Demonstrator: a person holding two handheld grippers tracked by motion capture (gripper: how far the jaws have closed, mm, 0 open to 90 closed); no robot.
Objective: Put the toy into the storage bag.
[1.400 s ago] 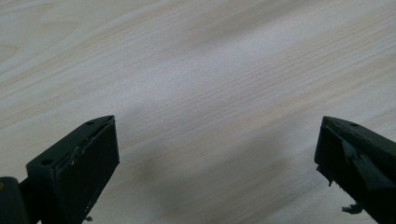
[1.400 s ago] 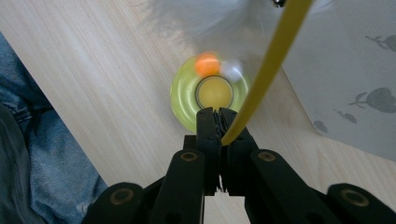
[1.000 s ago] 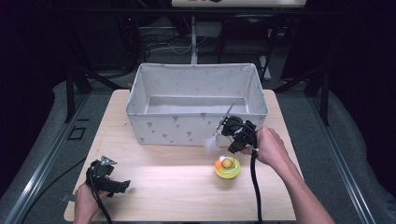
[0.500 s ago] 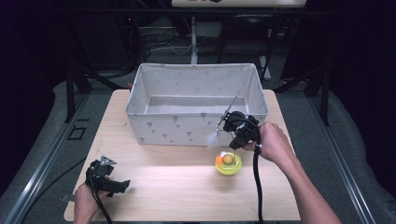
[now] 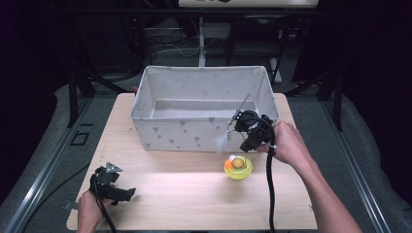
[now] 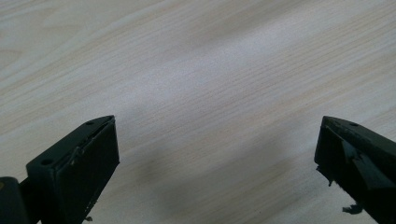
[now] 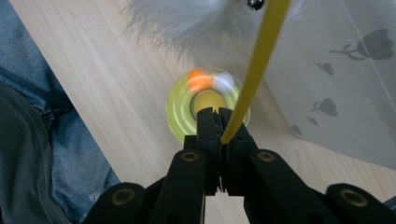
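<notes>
Right gripper view has my right tongs (image 7: 219, 122) clamped tight on the thin yellow stick (image 7: 258, 60) of a feather wand, white fluffy tuft (image 7: 187, 18) hanging over the table just in front of the box. From the high view the wand (image 5: 238, 114) is lifted and leaning toward the grey fabric box (image 5: 204, 87), so I'd say the pickup is done and dropping it inside is what's left. The yellow round toy (image 5: 238, 166) with an orange ball sits on the table under that hand, untouched, probably next in line. Left tongs (image 6: 215, 154) are spread wide over bare wood, holding nothing, parked near the front left corner. Surface is a pale wood-grain table (image 5: 170, 194); the room around is dark, with black frame legs and cables behind.
</notes>
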